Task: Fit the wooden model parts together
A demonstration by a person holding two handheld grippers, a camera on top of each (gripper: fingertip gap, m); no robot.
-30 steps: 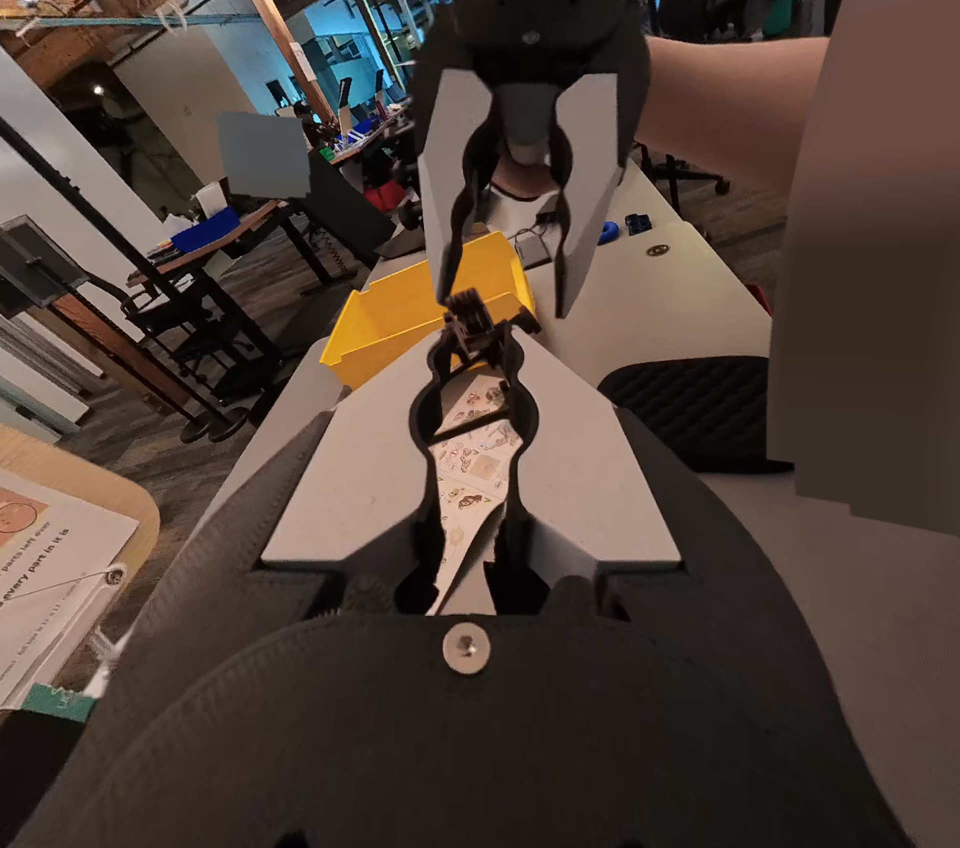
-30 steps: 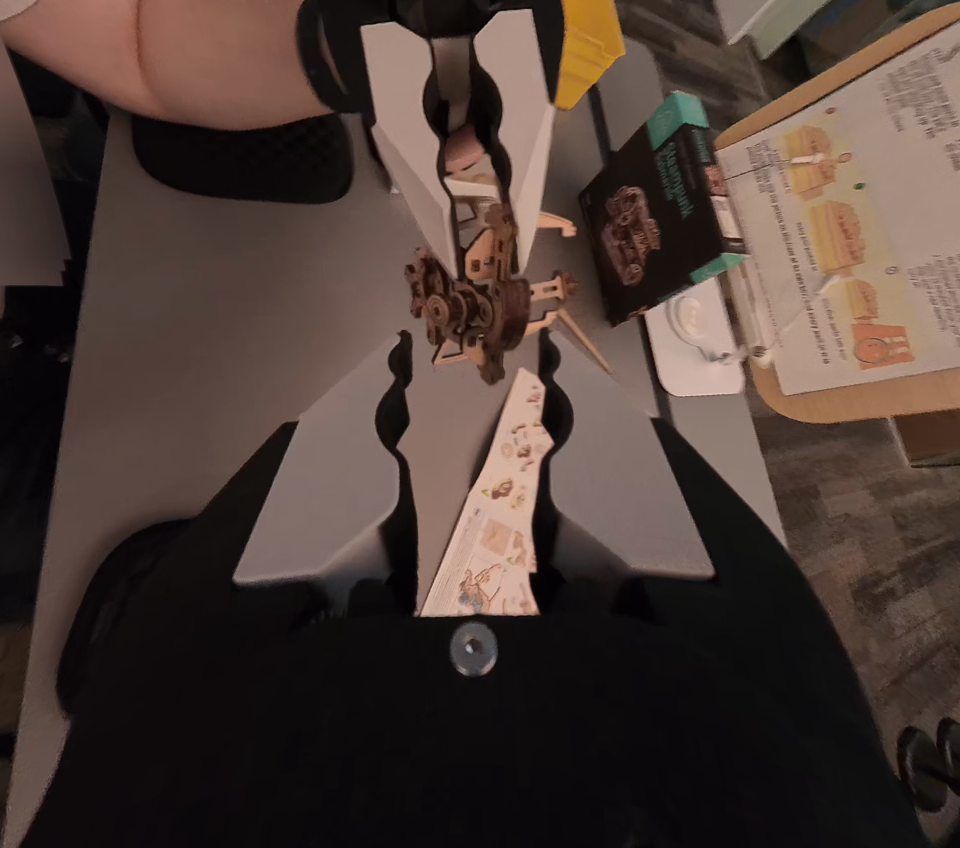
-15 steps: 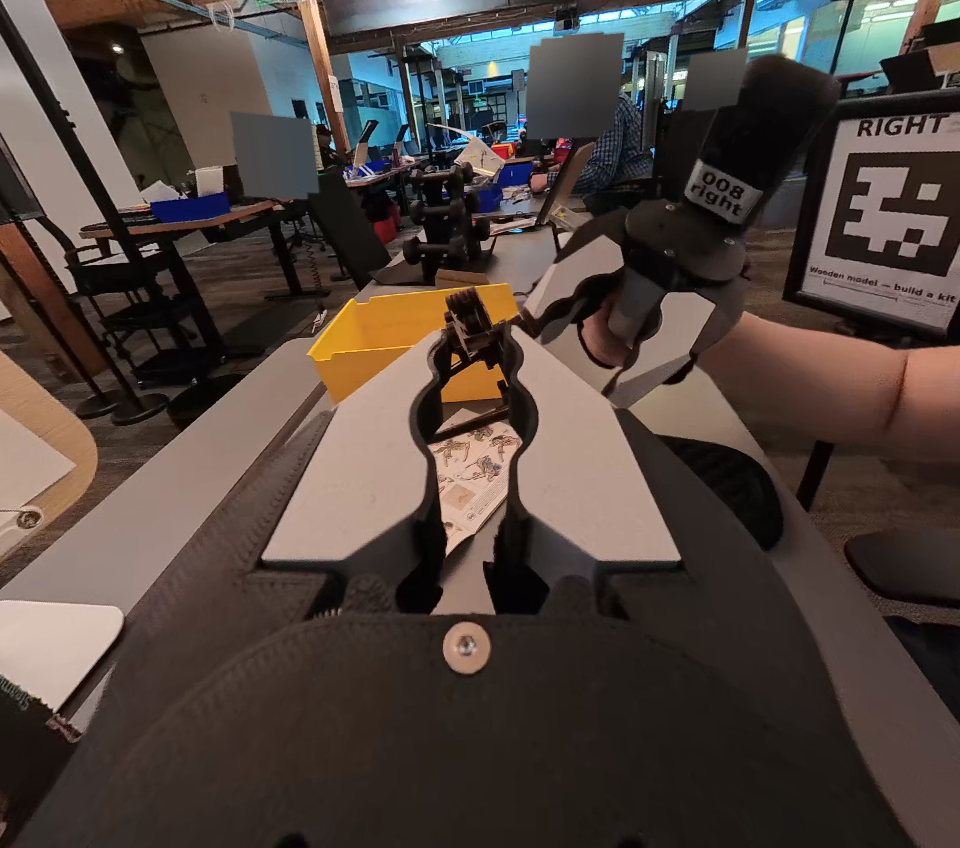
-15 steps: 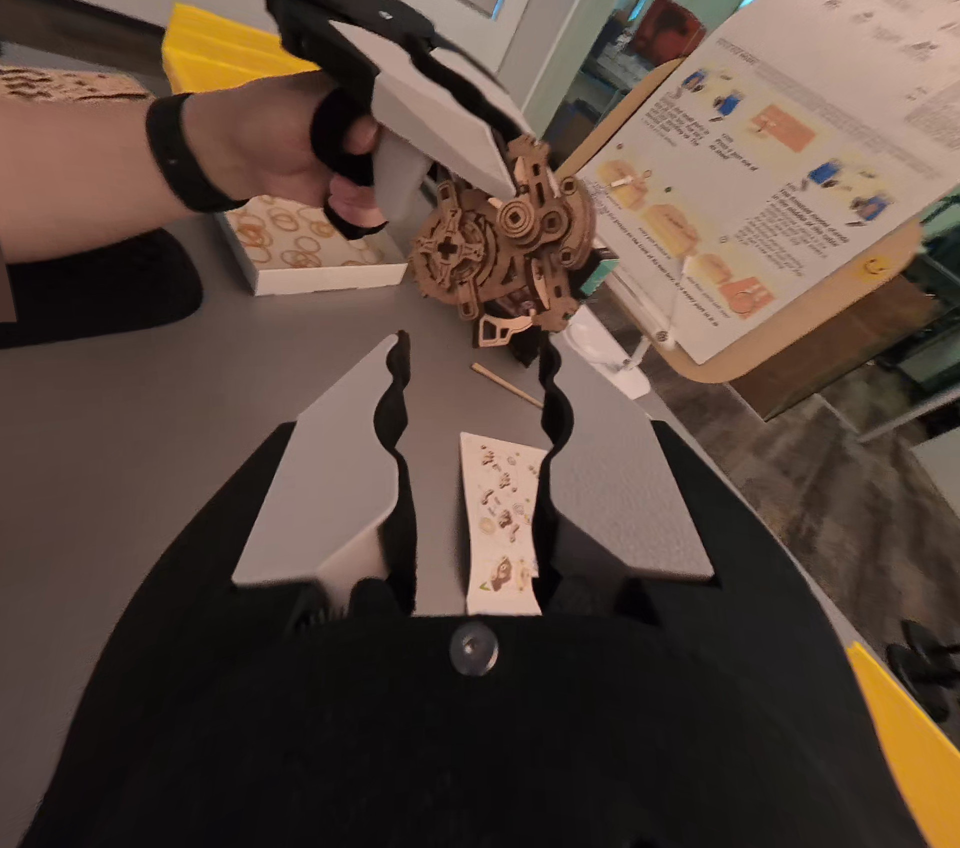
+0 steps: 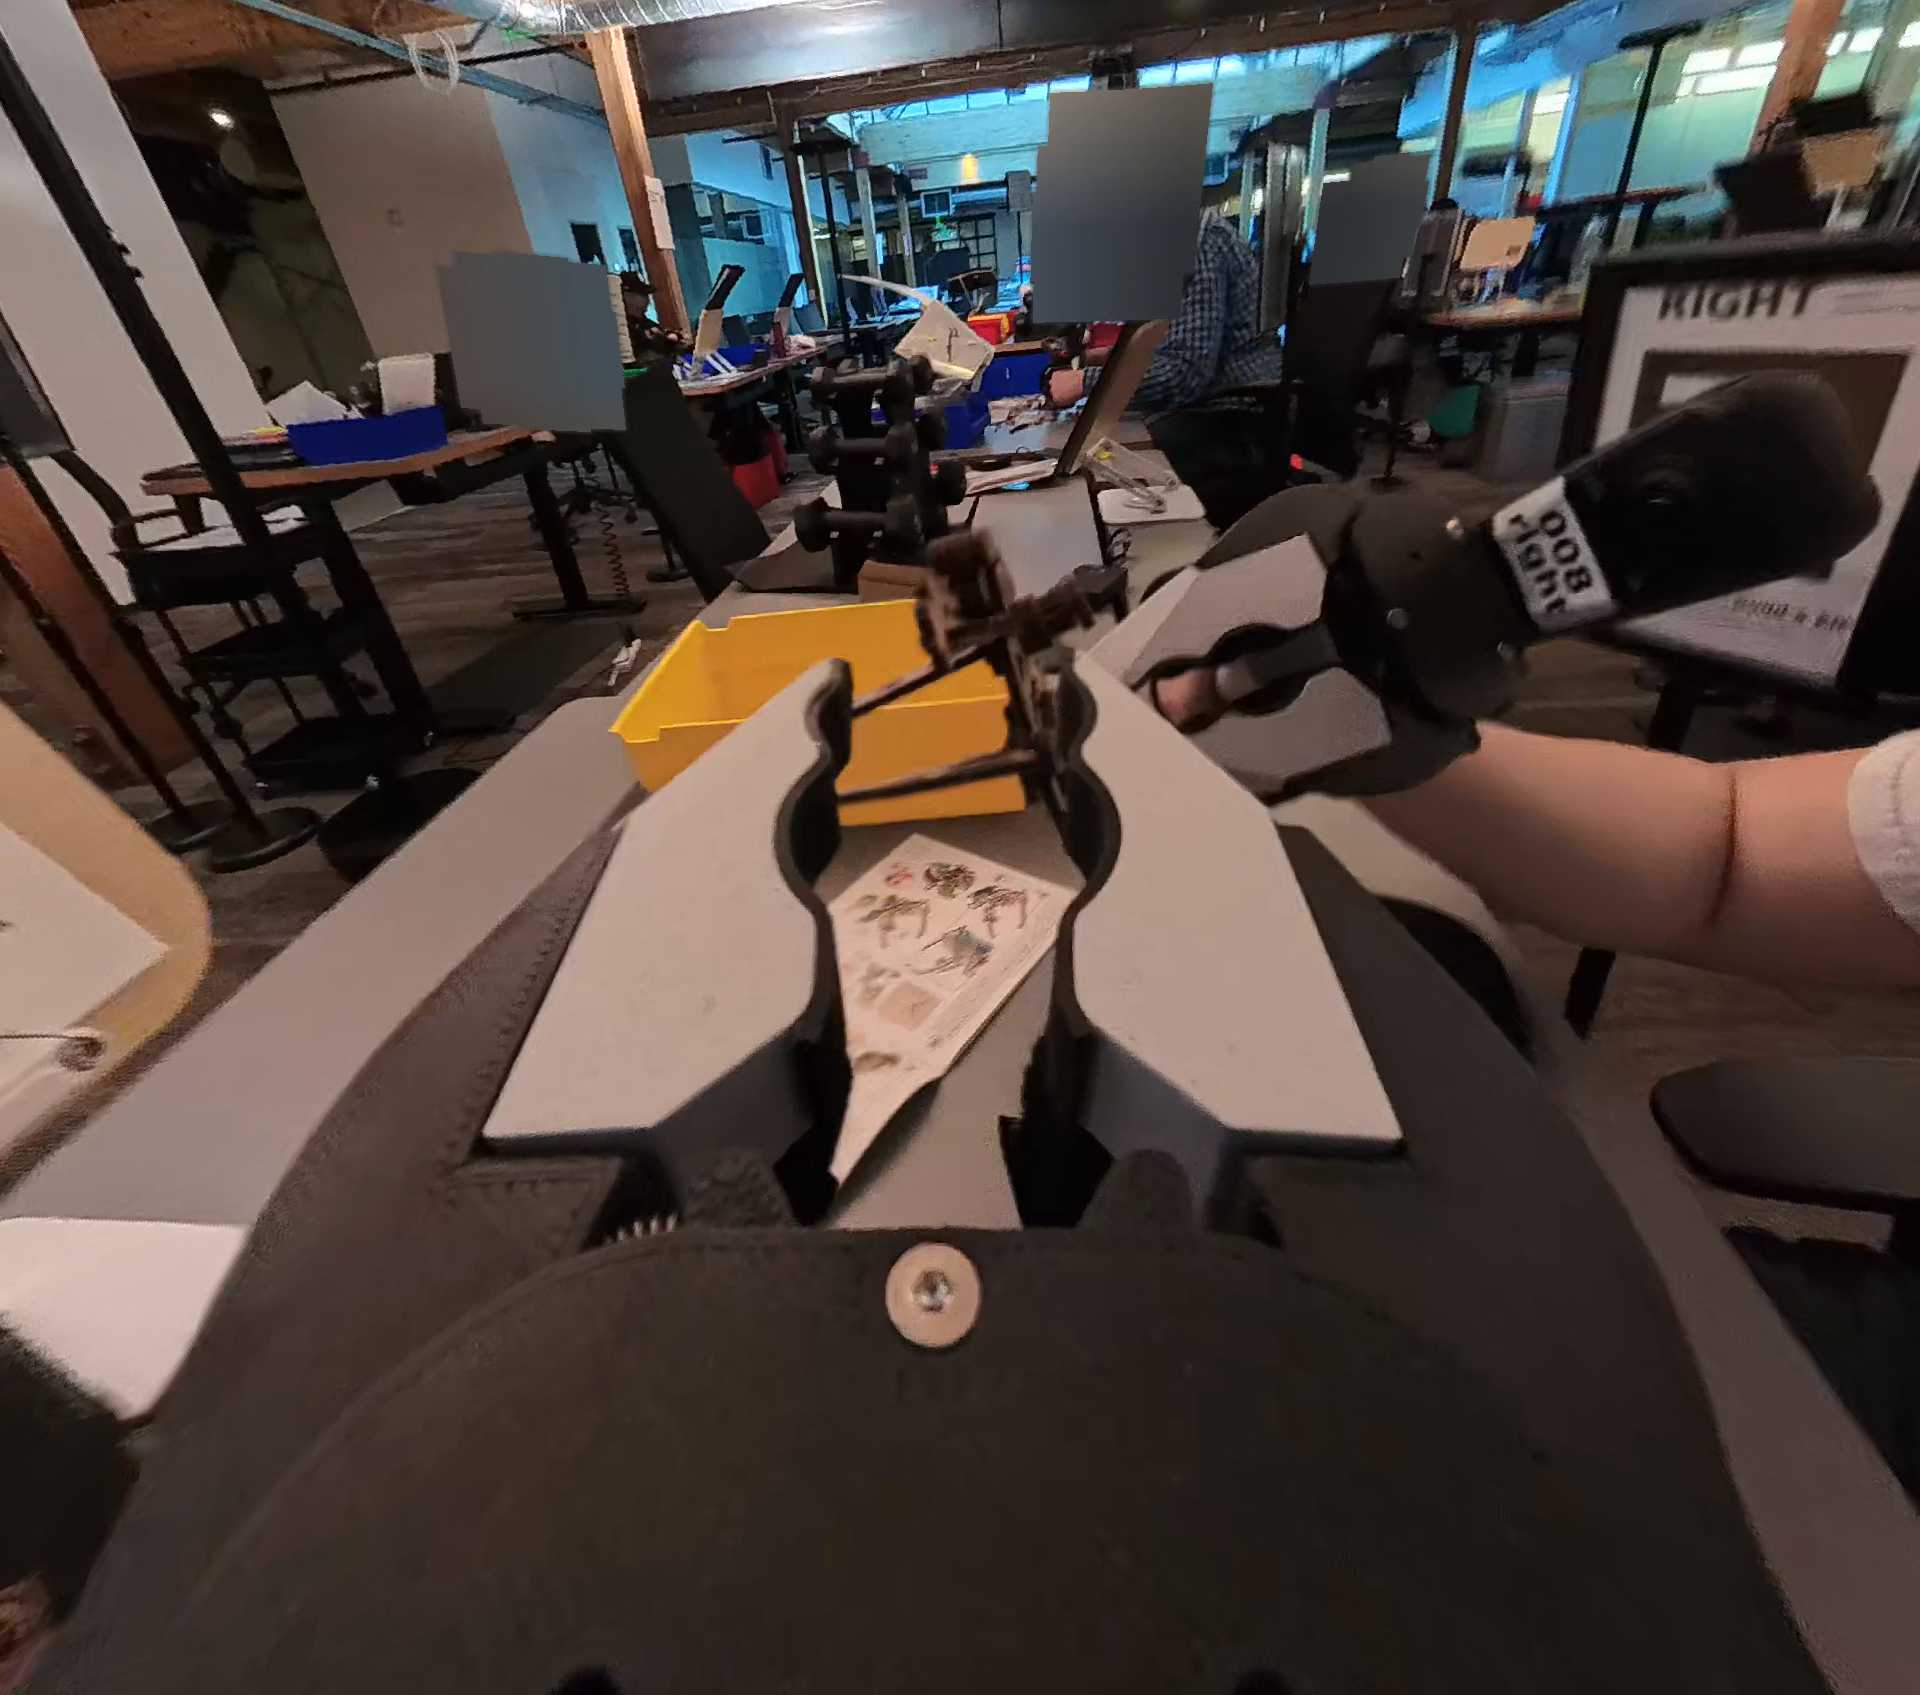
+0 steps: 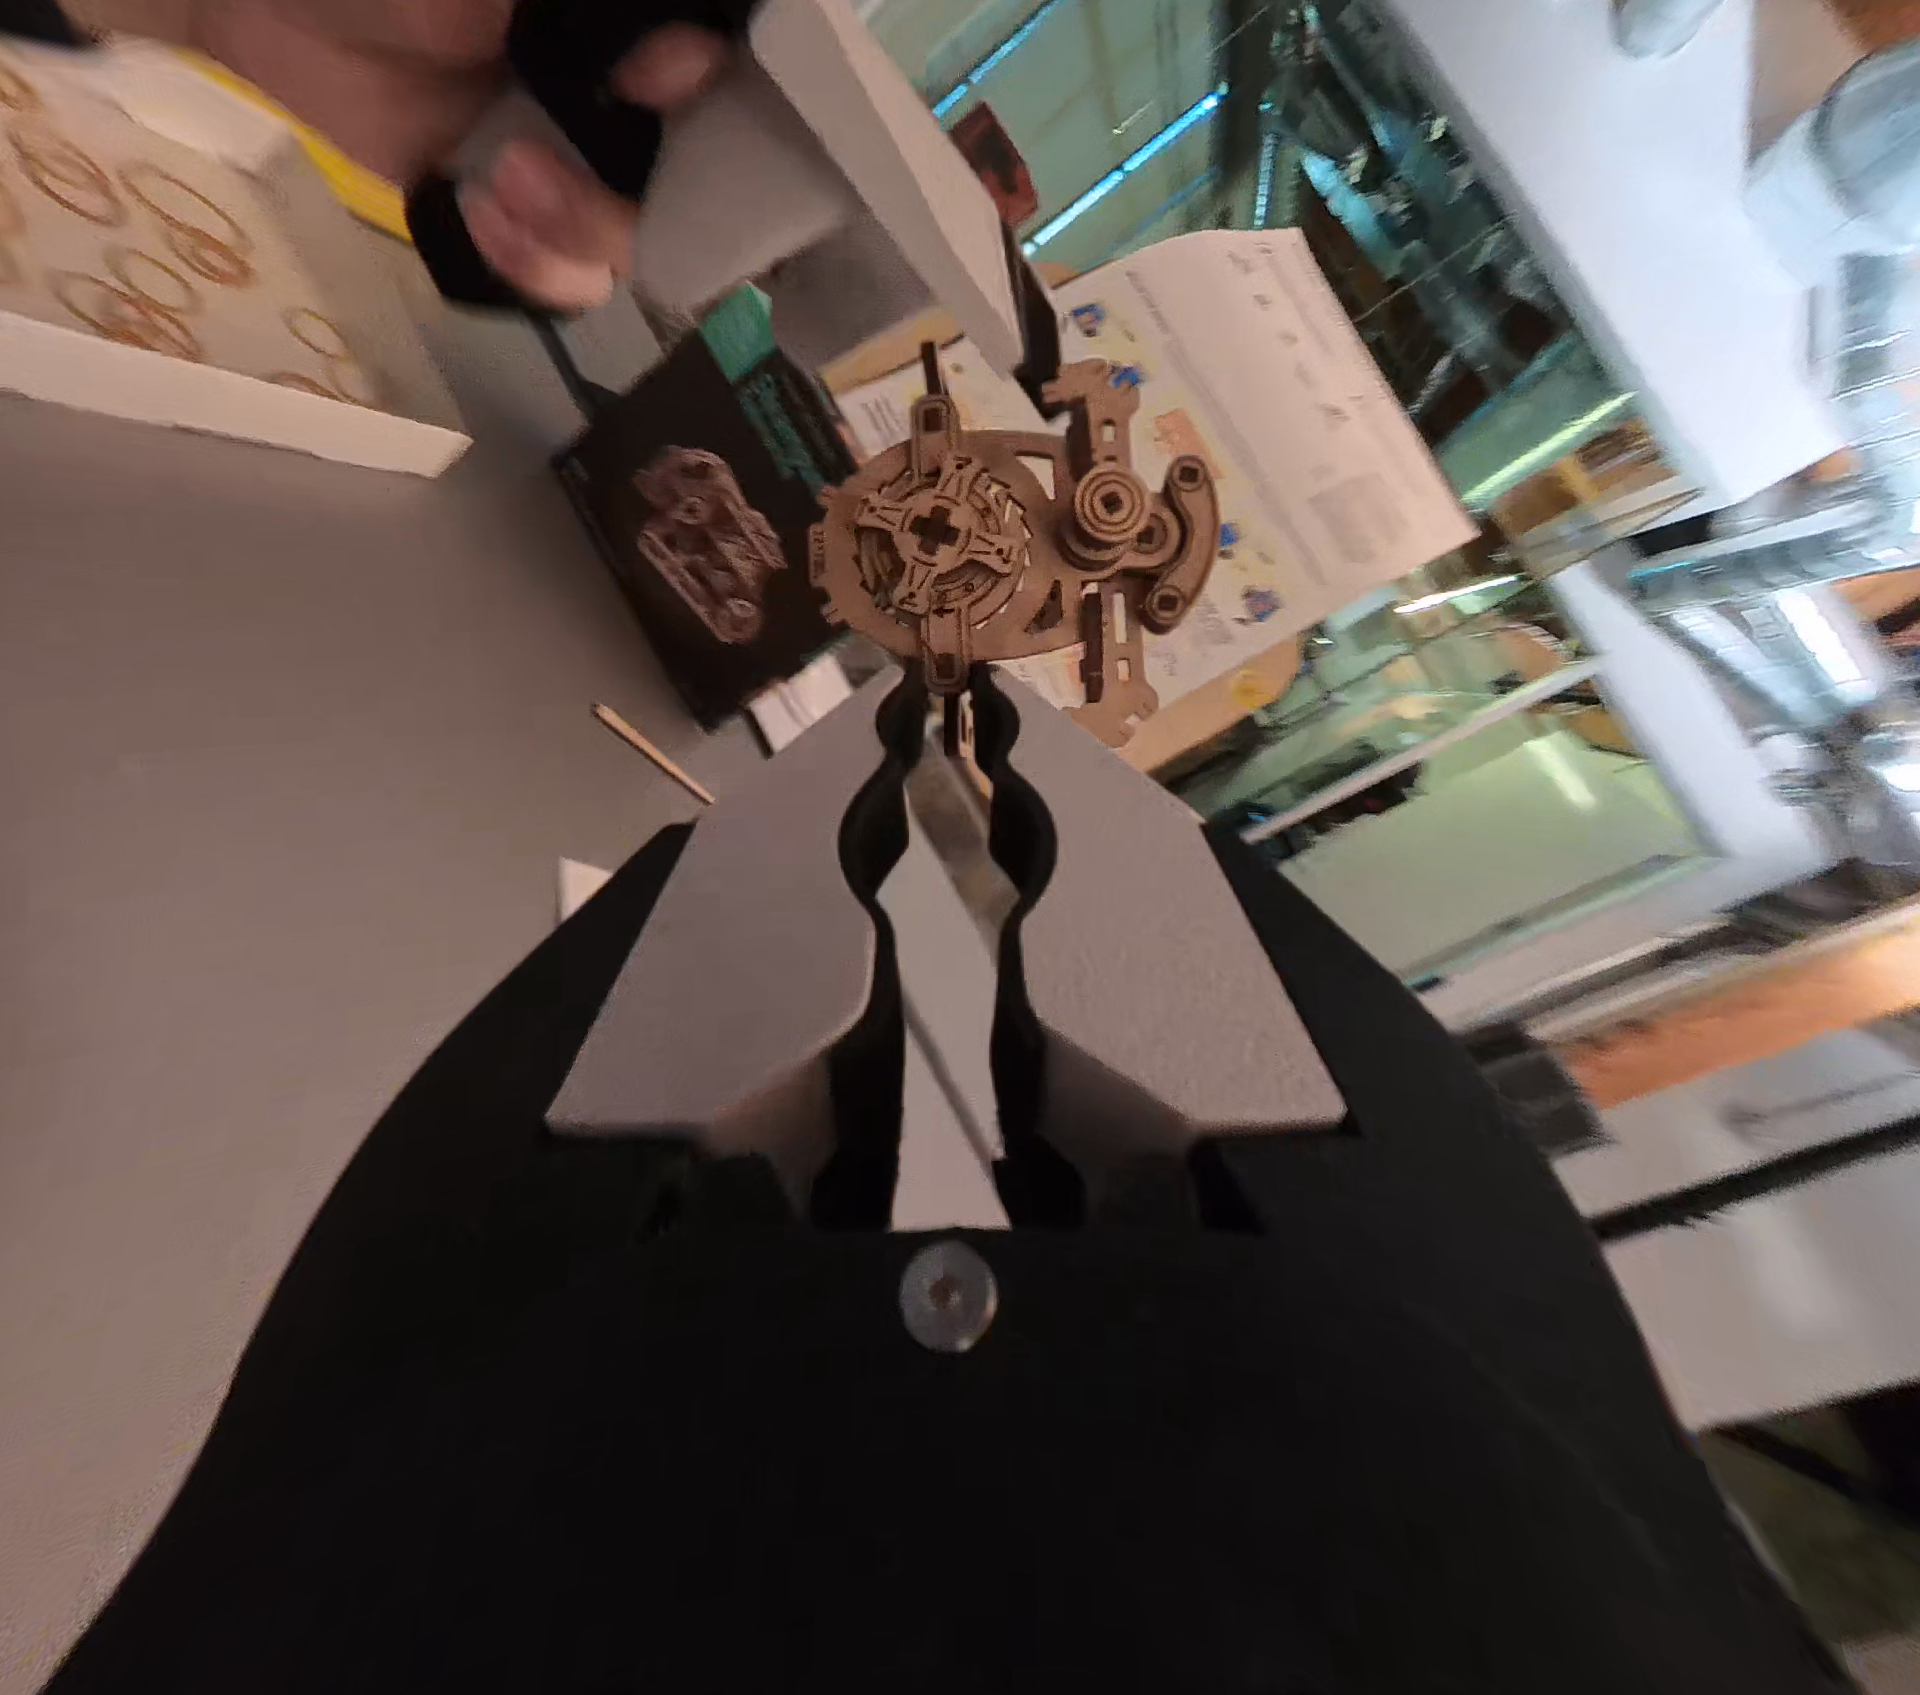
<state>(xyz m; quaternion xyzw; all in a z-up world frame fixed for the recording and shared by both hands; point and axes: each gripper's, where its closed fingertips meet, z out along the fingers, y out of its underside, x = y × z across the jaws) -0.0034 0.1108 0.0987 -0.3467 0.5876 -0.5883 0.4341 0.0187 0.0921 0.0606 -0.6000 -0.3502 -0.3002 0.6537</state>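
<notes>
1. Between the two tools, held up above the tabletop [image 5: 499, 897], the left wrist view shows the wooden model [image 5: 987, 617] at the fingertips of your left hand-held gripper [image 5: 951, 710]. Its fingers stand apart, and thin dark rods of the model span the gap. I cannot tell whether it is pinching the model or only cradling it.
2. In the same view, the right hand-held gripper [image 5: 1117, 648] comes in from the side with its tips against the model. Keep both wrists steady so the thin rods do not twist.
3. Count in this view: one model, one yellow bin [image 5: 790, 689] beyond it, and one picture sheet [image 5: 935, 939] lying flat under the left fingers.
4. In the right wrist view, your right hand-held gripper [image 6: 940, 695] is nearly closed and pinches the lowest arm of the cross-shaped piece on the wooden model [image 6: 935, 544]. The left hand-held gripper [image 6: 1023, 357] meets the model's upper frame.
5. My judgement is that you should press along the slot line rather than sideways. That cross arm looks slender and could snap under a levering push.
6. Count in this view:
   - one model
   - one black box [image 6: 686, 544]
   - one loose wooden stick [image 6: 649, 752]
   - one white slab with ring shapes [image 6: 156, 295], the rings too blurred to count
   - one instruction board [image 6: 1299, 419]
</notes>
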